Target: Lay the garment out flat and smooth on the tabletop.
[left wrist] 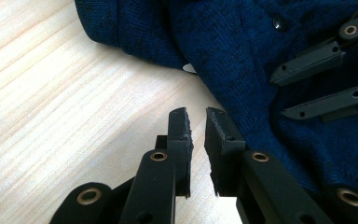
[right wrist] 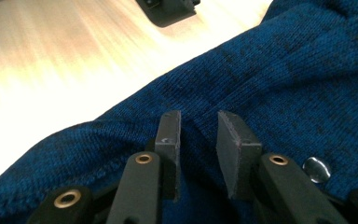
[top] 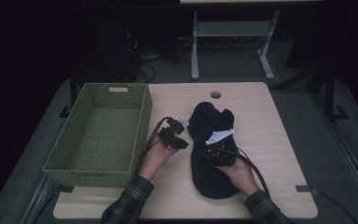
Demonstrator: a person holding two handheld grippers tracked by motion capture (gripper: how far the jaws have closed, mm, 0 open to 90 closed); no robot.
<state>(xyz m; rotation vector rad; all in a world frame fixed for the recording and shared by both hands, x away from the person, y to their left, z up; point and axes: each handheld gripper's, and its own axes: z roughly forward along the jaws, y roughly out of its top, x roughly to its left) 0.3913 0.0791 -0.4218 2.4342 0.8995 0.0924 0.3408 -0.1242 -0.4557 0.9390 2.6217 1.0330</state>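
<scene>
A dark blue knitted garment [top: 209, 122] lies bunched on the wooden table [top: 265, 121], running from the middle toward the front edge. My left gripper [top: 181, 124] rests at the garment's left edge. In the left gripper view its jaws [left wrist: 196, 114] stand slightly apart over bare wood with nothing between them, and the blue knit [left wrist: 242, 46] lies just to their right. My right gripper [top: 216, 145] sits on top of the garment. In the right gripper view its jaws [right wrist: 199, 116] are apart just above the knit [right wrist: 284, 70], with a small button [right wrist: 316, 169] to the right.
A green woven basket [top: 142, 121] stands at the table's left, close to my left hand. A round cable hole [top: 215, 94] sits near the table's far edge. Beyond the table stand a desk frame [top: 195, 51] and cables on the floor.
</scene>
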